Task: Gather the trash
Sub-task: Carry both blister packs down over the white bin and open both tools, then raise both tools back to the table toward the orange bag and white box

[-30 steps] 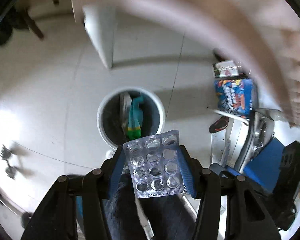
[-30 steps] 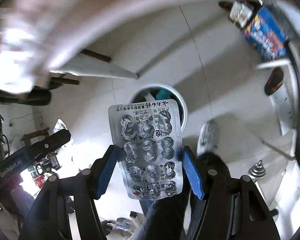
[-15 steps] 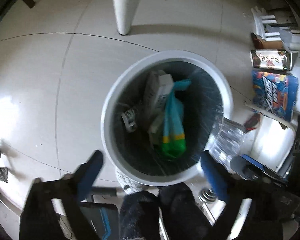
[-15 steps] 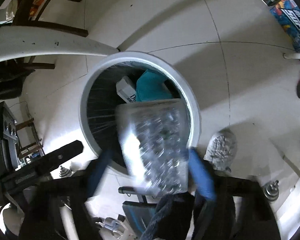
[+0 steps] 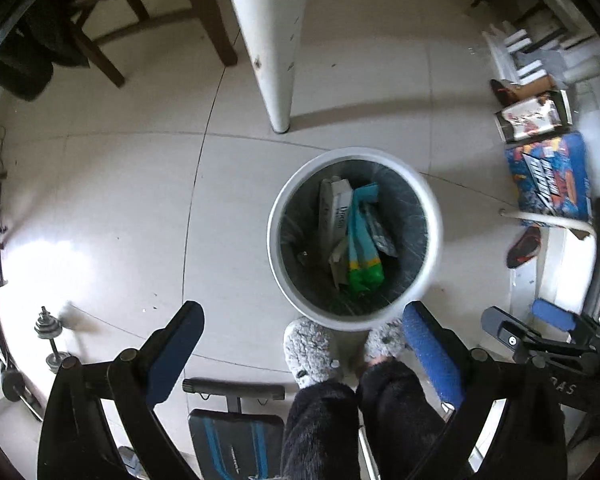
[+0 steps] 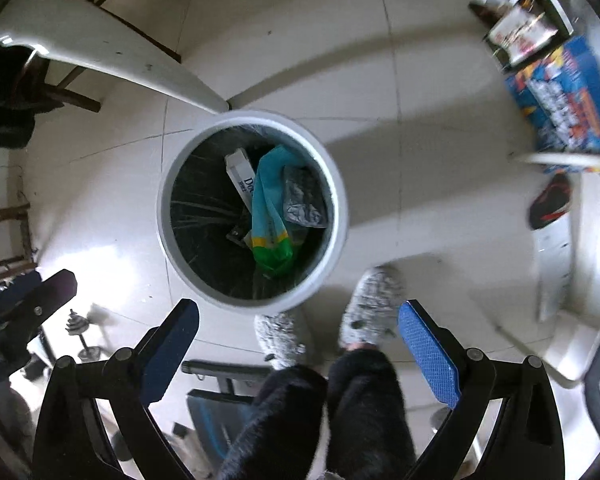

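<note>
Two claws hang over one white bin (image 5: pixel 278 248); the left gripper (image 5: pixel 300 322) and right gripper (image 6: pixel 299 316) have just sprung wide, both empty; ahead of the right claw, one silver blister pack (image 6: pixel 303 197) lies inside the bin, long axis running away from the fingers, beside one teal bag (image 6: pixel 269 216).

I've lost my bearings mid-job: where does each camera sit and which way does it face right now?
Left wrist: on the left gripper, looking straight down at the floor and the trash bin just ahead; its open jaws, the person's dark trouser legs and grey slippers show, with the right gripper at the right edge.
Right wrist: on the right gripper, also facing down over the bin; open jaws, legs and slippers show.
Shared: the bin, the teal bag inside it, and the slippers.
</note>
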Motion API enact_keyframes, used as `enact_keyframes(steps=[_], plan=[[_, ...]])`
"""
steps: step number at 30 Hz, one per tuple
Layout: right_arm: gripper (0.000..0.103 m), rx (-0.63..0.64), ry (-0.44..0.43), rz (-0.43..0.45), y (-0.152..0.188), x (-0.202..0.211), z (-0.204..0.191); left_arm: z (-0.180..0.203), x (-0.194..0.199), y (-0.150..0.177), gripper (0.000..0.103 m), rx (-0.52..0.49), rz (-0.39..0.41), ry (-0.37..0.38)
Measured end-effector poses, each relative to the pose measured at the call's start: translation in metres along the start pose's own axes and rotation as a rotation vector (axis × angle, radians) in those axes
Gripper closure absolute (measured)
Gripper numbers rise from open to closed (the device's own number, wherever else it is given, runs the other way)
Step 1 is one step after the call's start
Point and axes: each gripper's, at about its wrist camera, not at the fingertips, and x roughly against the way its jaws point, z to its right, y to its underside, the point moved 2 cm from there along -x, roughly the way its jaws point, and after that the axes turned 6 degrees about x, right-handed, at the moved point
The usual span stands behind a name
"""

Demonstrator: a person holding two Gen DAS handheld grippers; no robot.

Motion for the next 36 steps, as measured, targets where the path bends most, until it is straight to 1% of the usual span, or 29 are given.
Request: enact_keyframes(steps=[6,10,12,15,17,19,21,24,27,29,31,33,36], plan=[[0.002,0.009,0.066,0.032,0.022,0.077,-0.009,0.008,0.069,0.022,0.001,-0.031,0.022,0.017],[0.002,0.009,0.069,0.045,0.040,0.131,-0.013,0.009,0.117,0.035,0.001,-0.045,0.040,0.027],[0.002,0.010,0.063,0.054,0.049,0.158,-0.017,0.009,0.140,0.040,0.001,-0.051,0.049,0.030],[0.002,0.011,0.047,0.072,0.062,0.204,-0.023,0.009,0.187,0.048,0.001,-0.063,0.076,0.044],[0.002,0.003,0.023,0.090,0.070,0.239,-0.028,0.010,0.217,0.052,0.001,-0.066,0.099,0.027],[0.002,-0.009,0.002,0.107,0.074,0.266,-0.033,0.011,0.244,0.052,0.001,-0.070,0.129,0.006],[0.002,-0.025,-0.032,0.130,0.076,0.297,-0.037,0.014,0.274,0.050,0.001,-0.073,0.173,-0.015],[0.002,-0.045,-0.074,0.181,0.069,0.340,-0.042,0.020,0.316,0.034,0.001,-0.065,0.246,-0.010],[0.002,-0.070,-0.094,0.237,0.049,0.380,-0.034,0.032,0.344,0.009,0.001,-0.053,0.304,-0.014],[0.002,-0.097,-0.097,0.277,0.026,0.406,-0.020,0.045,0.360,-0.013,0.001,-0.046,0.351,-0.018],[0.002,-0.131,-0.096,0.309,0.005,0.425,-0.002,0.060,0.372,-0.037,0.001,-0.045,0.383,-0.011],[0.002,-0.176,-0.089,0.343,-0.023,0.445,0.026,0.086,0.384,-0.068,0.001,-0.054,0.405,-0.004],[0.002,-0.236,-0.066,0.384,-0.072,0.475,0.082,0.123,0.394,-0.110,0.001,-0.071,0.431,-0.006]])
